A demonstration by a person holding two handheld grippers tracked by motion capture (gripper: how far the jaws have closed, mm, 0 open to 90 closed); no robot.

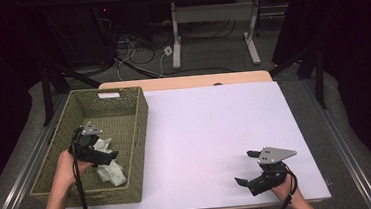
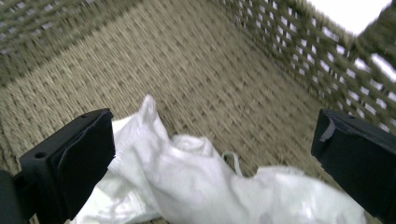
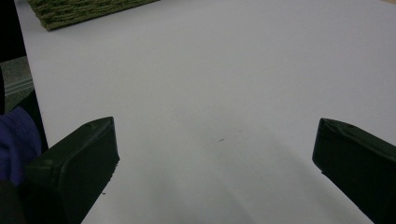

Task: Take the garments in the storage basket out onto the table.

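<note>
The white tabletop (image 1: 211,137) is bare from the woven basket (image 1: 138,138) across to its right edge, so a gripper can pass there freely. The right gripper (image 1: 246,169) rests near the front right corner, jaws wide apart. Inside the basket, the walls close the room on all sides; the white cloth (image 2: 196,186) covers the near floor, under the left gripper (image 1: 108,157).
</note>
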